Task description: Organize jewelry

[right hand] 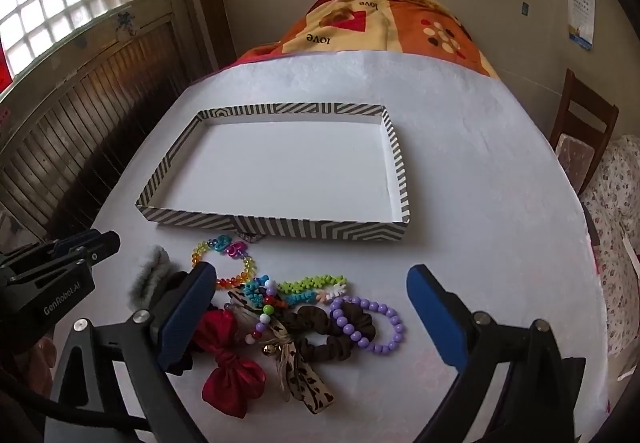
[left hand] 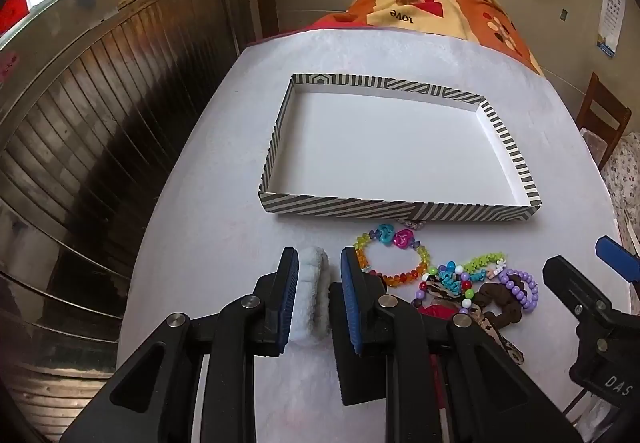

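- While both grippers are held tilted downward over the near edge of the table (right hand: 480, 163), the jewelry is seen heaped between that edge and the striped tray (right hand: 280, 227).
- The tray is set mid-table, open side up and white inside. Its long axis runs left to right, parallel to the near edge.
- The heap is spread as a band along the tray's near wall, so its long axis is also left to right.
- A rainbow bead bracelet (left hand: 400, 277) is laid flat nearest that wall, with its two heart-shaped charms turned toward the tray.
- A green bead strand (right hand: 316, 283) is stretched left to right, and a purple bead bracelet (right hand: 394, 327) is looped over a brown scrunchie (right hand: 320, 331) at the right end.
- A red bow (right hand: 228, 371) and a leopard-print ribbon (right hand: 312, 391) are placed closest to the near edge, the ribbon's tails pointing toward it.
- The left gripper (left hand: 316, 255) is drawn almost together, with only a narrow slot left. A fluffy pale scrunchie (left hand: 314, 283) is seen through the slot, its length in line with the fingers; whether it is touched cannot be told.
- The right gripper (right hand: 310, 269) is spread to its widest above the heap, with nothing pinched.
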The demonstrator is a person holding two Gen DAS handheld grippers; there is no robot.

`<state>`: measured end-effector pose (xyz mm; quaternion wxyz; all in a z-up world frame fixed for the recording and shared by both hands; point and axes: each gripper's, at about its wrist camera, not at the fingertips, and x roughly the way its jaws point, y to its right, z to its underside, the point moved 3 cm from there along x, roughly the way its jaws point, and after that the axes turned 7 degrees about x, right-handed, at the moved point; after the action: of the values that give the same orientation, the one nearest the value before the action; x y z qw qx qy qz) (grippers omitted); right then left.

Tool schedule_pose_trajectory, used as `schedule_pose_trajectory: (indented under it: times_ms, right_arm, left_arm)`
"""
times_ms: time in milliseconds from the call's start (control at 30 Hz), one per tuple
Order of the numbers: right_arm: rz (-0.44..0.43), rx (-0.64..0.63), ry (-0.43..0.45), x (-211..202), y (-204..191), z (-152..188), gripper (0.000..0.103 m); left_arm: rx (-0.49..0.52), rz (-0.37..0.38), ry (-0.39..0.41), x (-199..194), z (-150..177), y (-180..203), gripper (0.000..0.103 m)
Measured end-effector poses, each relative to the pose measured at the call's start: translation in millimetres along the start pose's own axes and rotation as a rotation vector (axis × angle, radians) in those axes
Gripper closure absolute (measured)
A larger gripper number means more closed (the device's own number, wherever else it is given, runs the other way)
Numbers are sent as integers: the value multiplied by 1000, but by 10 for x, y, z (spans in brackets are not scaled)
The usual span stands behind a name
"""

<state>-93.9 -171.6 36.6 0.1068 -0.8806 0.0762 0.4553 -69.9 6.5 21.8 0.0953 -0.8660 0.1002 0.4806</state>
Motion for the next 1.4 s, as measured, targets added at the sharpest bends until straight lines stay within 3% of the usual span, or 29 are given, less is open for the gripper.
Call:
schedule_pose_trajectory:
  times_ms: [1400]
  right_arm:
    - [-16,7,-20,72,-90,10,4]
  left_arm:
    - [-6,-1,-26,73,32,-57,102]
